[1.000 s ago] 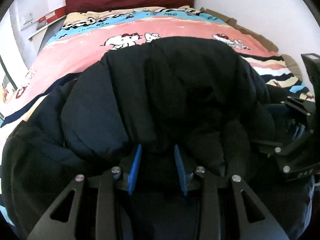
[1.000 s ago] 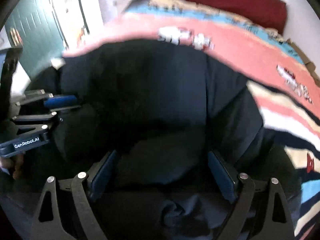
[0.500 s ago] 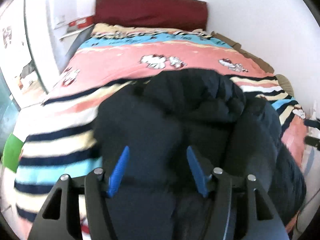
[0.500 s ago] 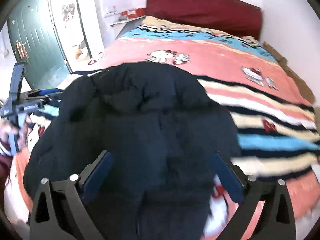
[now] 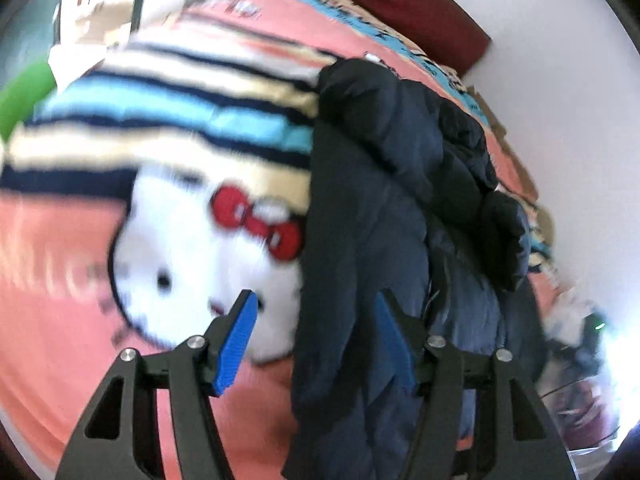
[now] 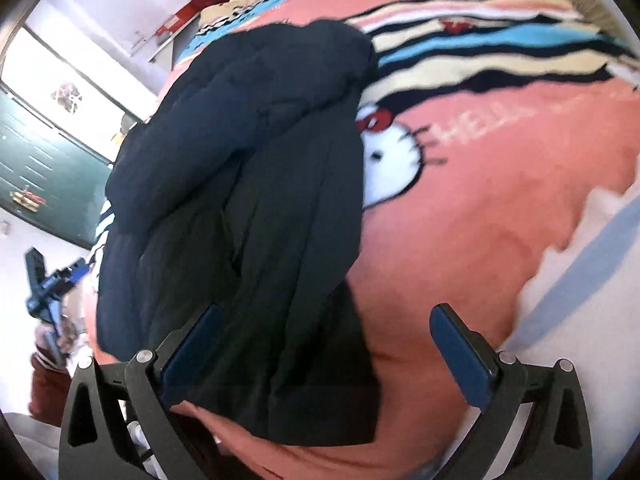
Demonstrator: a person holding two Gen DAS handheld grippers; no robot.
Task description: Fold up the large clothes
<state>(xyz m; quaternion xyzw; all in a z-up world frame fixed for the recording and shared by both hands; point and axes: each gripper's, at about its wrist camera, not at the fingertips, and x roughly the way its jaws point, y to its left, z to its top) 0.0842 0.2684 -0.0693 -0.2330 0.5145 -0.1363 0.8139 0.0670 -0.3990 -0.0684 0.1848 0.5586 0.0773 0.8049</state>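
My left gripper, right gripper: jaws spread, empty. Dark jacket, frame centre: bulky, soft, slippery; grip hem.

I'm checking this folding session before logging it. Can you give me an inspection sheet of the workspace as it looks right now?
Surface: bed blanket, salmon with striped bands and a white cartoon cat print.
Job's things: dark padded jacket, lying in a long bundled heap on the blanket.
Clutter: nothing seen on the bed besides the jacket.
Grippers: left gripper with jaws apart, not pressing the jacket; right gripper with jaws wide apart, nothing pinched.
Cables: nothing seen.
Surroundings: dark red headboard, white wall, green door. Both views are motion-blurred.
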